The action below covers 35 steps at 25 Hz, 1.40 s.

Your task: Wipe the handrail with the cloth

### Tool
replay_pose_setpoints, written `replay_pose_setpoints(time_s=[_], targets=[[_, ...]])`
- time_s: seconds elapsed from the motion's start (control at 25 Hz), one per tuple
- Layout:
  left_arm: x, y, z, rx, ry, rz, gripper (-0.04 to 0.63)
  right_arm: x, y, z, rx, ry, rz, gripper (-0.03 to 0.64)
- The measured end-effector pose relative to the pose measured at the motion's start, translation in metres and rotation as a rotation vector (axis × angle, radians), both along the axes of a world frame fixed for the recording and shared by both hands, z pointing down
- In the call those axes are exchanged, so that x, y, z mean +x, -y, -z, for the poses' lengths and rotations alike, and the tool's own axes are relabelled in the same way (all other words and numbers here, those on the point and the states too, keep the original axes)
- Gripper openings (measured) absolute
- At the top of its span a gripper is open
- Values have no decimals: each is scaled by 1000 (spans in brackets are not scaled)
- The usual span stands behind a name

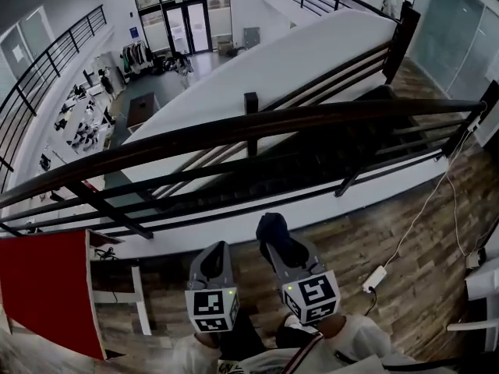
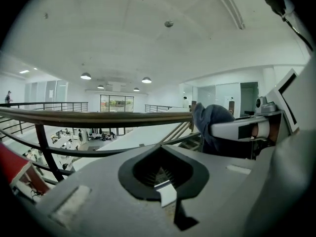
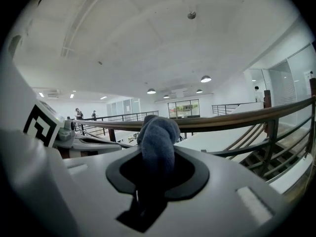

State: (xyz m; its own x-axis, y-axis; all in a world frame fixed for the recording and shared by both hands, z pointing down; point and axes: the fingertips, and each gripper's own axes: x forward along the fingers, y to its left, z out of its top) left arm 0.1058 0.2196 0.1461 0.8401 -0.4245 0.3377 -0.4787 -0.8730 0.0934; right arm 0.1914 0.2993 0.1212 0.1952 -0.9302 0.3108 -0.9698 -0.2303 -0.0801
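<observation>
Head view: we log the handrail (image 1: pixel 234 132) as a dark rail crossing the frame from lower left to upper right. The right gripper (image 1: pixel 281 248) sits at lower centre, clenched on the cloth (image 1: pixel 271 229). The dark blue cloth bunches out above the jaws and points toward the rail. We see a strip of wood floor (image 1: pixel 405 232) between cloth and rail, so they are not in contact.

Right gripper view: the cloth is wedged between both jaws, and its top overlaps the line of the rail in the picture.

The left gripper (image 1: pixel 213 249) is just left of the right one, also short of the rail. Left gripper view: jaws closed together, nothing between them.

Also noted: a white power block (image 1: pixel 376 278) on the floor at lower right and a red panel (image 1: pixel 43 287) at lower left.
</observation>
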Motion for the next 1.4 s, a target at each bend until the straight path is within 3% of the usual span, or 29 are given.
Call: replay_pose_setpoints(time_s=[0.2, 0.44, 0.8, 1.4], targets=[[19, -69, 41, 10, -18, 12, 2, 18, -68, 38, 42, 17, 9, 94], [35, -100, 75, 60, -21, -36, 2, 20, -104, 61, 49, 10, 4, 92], [14, -103, 86, 80, -14, -63, 2, 7, -101, 83, 74, -24, -8, 92], [33, -103, 93, 92, -16, -65, 2, 27, -99, 79, 62, -15, -12, 92]])
